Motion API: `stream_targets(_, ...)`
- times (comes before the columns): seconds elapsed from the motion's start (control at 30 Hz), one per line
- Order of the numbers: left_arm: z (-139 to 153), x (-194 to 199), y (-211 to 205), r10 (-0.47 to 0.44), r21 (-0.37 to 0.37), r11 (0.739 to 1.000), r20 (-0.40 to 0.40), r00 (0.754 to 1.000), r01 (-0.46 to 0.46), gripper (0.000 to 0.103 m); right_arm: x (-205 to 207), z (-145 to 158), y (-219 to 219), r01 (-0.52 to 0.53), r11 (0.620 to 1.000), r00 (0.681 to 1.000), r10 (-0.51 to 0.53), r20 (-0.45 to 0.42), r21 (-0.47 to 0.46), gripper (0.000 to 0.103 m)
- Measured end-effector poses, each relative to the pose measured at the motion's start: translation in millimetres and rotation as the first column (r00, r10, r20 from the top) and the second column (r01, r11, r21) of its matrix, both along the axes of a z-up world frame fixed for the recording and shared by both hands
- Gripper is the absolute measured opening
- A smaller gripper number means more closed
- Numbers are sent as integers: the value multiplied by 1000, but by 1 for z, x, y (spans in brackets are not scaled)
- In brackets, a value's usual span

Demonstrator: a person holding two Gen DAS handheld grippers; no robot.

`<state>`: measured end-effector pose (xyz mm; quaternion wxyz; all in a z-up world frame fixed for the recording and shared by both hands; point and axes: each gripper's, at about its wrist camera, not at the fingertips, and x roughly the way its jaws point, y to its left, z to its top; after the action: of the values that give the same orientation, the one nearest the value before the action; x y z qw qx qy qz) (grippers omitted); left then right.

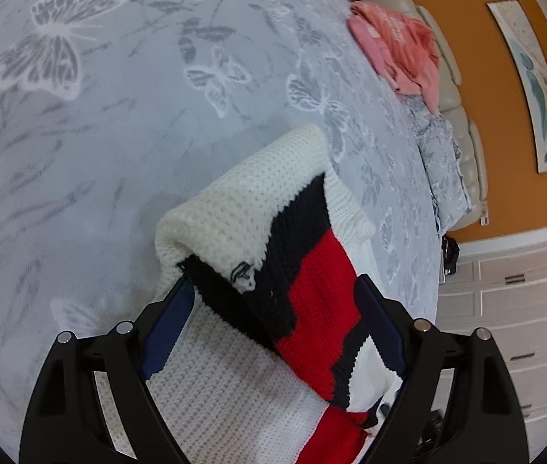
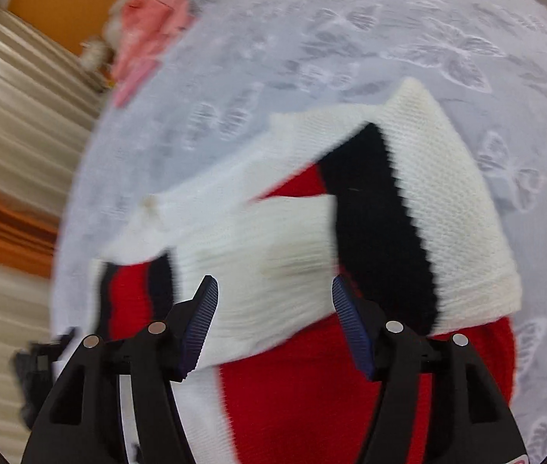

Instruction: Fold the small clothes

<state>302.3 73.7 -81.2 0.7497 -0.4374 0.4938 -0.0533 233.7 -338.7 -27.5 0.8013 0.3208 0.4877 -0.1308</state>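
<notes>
A small knit sweater (image 1: 242, 212) in white, black and red lies partly folded on a grey butterfly-print cloth (image 1: 80, 135). In the left wrist view my left gripper (image 1: 273, 297) is open, its blue-padded fingers (image 1: 165, 332) straddling the sweater's white and red knit. In the right wrist view the same sweater (image 2: 447, 201) lies with a folded part on top. My right gripper (image 2: 275, 290) is open just above the white ribbed part, holding nothing.
A pink garment (image 1: 401, 46) lies at the far edge of the cloth, also shown in the right wrist view (image 2: 149, 31). Beyond it are a beige sofa (image 1: 455, 89), an orange wall and white cabinets (image 1: 513, 309). The cloth's edge runs close on the right.
</notes>
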Motion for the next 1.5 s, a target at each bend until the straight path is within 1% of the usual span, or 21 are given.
stream_targets(0.1,-4,0,4,27,-34,999,-2,1000,-27,82,-8,-17,-2,15,999,1000,-14,-14,29,62)
stream_targets(0.2,-9,2,4,33,-42,999,-8,999,-33,82,4,-33,7,-62,997,997,64,-39,51,46)
stream_targets(0.27,-11,4,3,38,-37,999,-21,999,-39,82,9,-28,9,-74,995,997,75,-15,72,10)
stream_targets(0.33,-9,6,4,46,-43,998,-23,999,-47,82,6,-4,3,-61,989,995,49,88,133,9)
stream_targets(0.43,1,9,6,52,-36,998,12,999,-52,82,-7,47,-5,-87,996,974,81,214,17,8)
stream_targets(0.5,3,13,0,25,-16,1000,32,999,-25,81,-14,54,-17,-90,992,973,106,204,-83,8)
stream_targets(0.53,1,14,-4,6,-5,1000,27,1000,-6,80,-15,40,-23,-92,986,984,112,142,-139,8)
stream_targets(0.63,-13,19,-23,-57,52,997,-8,998,57,46,-14,-14,-38,-111,989,994,109,-16,-101,9)
stream_targets(0.7,-17,17,-24,-55,55,997,-8,998,56,17,-20,-14,-42,-111,989,994,112,2,-97,9)
stream_targets(0.77,-17,15,-17,-33,17,999,-19,999,33,14,-25,0,-44,-104,990,992,110,56,-99,8)
stream_targets(0.8,-17,15,-16,-27,40,999,-19,999,28,14,-28,5,-47,-98,990,991,107,83,-106,8)
stream_targets(0.87,-19,17,-17,-50,89,995,-30,998,53,12,-31,-11,-55,-98,989,994,102,35,-114,9)
stream_targets(0.93,-21,17,-19,-67,115,991,-32,997,70,12,-24,-40,-56,-123,988,992,121,-32,-94,9)
stream_targets(1.0,-13,17,-27,-102,189,976,-25,994,105,14,-29,-27,-55,-127,983,992,126,-15,-136,12)
stream_targets(1.07,-3,13,-34,-149,247,958,-18,989,149,16,-40,-11,-53,-94,979,996,93,-10,-182,23)
stream_targets(1.13,10,2,-35,-193,274,944,3,981,185,24,-56,8,-53,-65,968,997,72,20,-241,23)
stream_targets(1.2,23,-10,-29,-208,280,941,38,977,189,38,-63,20,-53,-80,965,995,92,36,-252,26)
stream_targets(1.27,32,-11,-23,-206,268,946,55,977,184,42,-55,24,-58,-92,967,993,106,46,-236,32)
stream_targets(1.37,52,0,-21,-176,270,952,103,979,143,63,-29,23,-65,-113,973,991,125,49,-203,32)
stream_targets(1.43,57,19,-28,-184,272,951,121,975,146,64,-3,10,-61,-143,967,989,147,2,-209,32)
stream_targets(1.5,52,37,-41,-235,256,946,115,965,200,61,12,2,-56,-162,971,986,164,-5,-176,22)
